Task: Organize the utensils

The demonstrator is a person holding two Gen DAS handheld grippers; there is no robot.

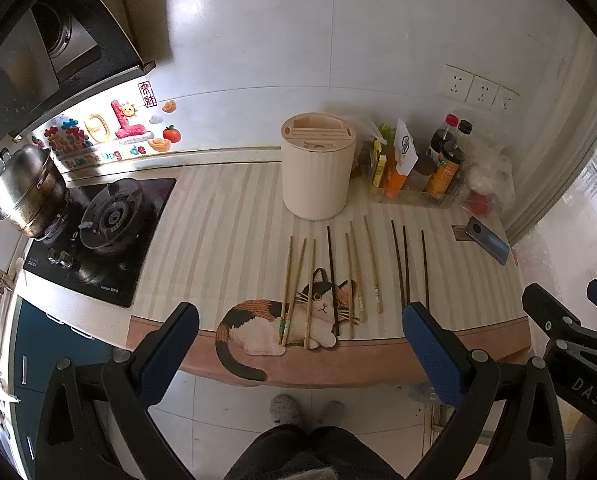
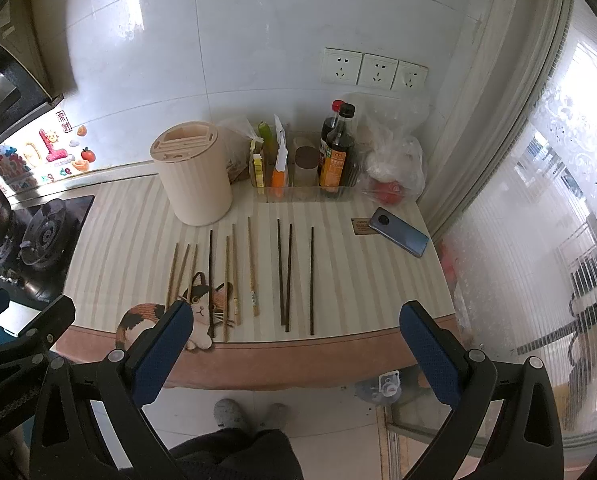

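Several chopsticks lie side by side on a striped mat with a cat picture [image 1: 298,320]: light wooden ones [image 1: 296,280] [image 2: 230,280] at the left and middle, dark ones [image 1: 405,266] [image 2: 288,276] at the right. A beige round utensil holder [image 1: 318,166] [image 2: 194,174] with slots on top stands behind them. My left gripper [image 1: 298,354] is open and empty, held back over the counter's front edge. My right gripper [image 2: 298,354] is open and empty at the same edge; it also shows in the left wrist view [image 1: 570,308].
A clear tray of bottles and packets [image 1: 414,168] [image 2: 306,168] stands at the back right, with plastic bags [image 2: 394,168] beside it. A phone [image 1: 490,240] [image 2: 398,232] lies at the right. A gas stove [image 1: 110,220] with a steel pot [image 1: 30,192] is at the left.
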